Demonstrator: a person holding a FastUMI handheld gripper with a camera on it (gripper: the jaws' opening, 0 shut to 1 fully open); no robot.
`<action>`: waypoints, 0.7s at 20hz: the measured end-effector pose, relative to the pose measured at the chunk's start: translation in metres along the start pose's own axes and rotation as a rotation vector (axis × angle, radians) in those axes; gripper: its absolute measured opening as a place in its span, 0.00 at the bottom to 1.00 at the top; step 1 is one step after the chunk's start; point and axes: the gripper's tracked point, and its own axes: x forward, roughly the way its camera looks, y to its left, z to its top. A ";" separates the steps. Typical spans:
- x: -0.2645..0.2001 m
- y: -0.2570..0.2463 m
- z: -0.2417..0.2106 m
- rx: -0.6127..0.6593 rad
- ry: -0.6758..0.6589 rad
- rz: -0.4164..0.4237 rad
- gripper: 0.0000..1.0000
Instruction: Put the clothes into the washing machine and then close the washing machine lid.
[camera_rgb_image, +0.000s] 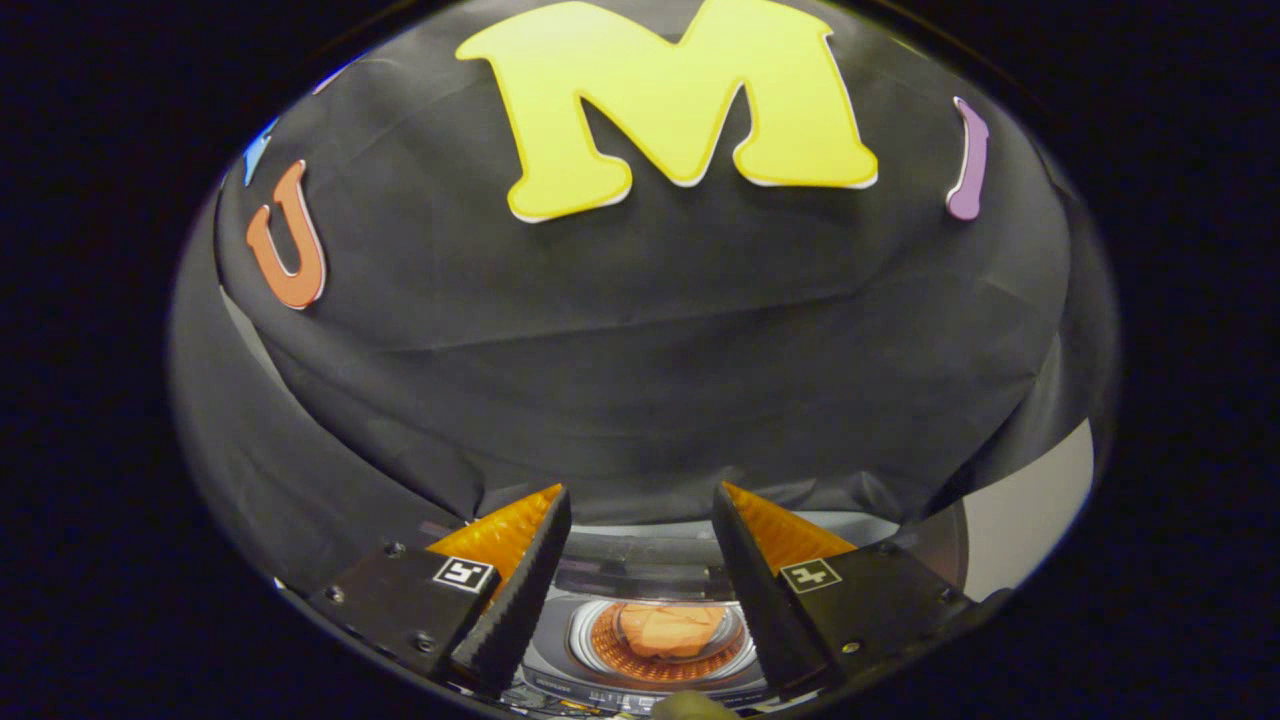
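Black cloth wall behind | gripper (640, 505) fingers apart, empty | clothes (670, 628) in washing machine (640, 585) drum below

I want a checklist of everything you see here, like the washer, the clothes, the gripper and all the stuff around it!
Surface: pale floor or wall patch off to one side, past the black cloth.
Job's things: washing machine below the gripper, lid open; orange clothes lying inside its round drum.
Clutter: nothing seen.
Gripper: gripper open, fingers spread apart, holding nothing, above the drum opening.
Cables: nothing seen.
Surroundings: black cloth wall rising behind the washing machine.
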 end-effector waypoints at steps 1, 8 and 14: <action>0.008 -0.001 -0.004 -0.006 0.017 -0.009 0.90; 0.044 0.000 -0.025 -0.023 0.080 -0.038 0.90; 0.050 -0.002 -0.032 -0.013 0.078 -0.048 0.90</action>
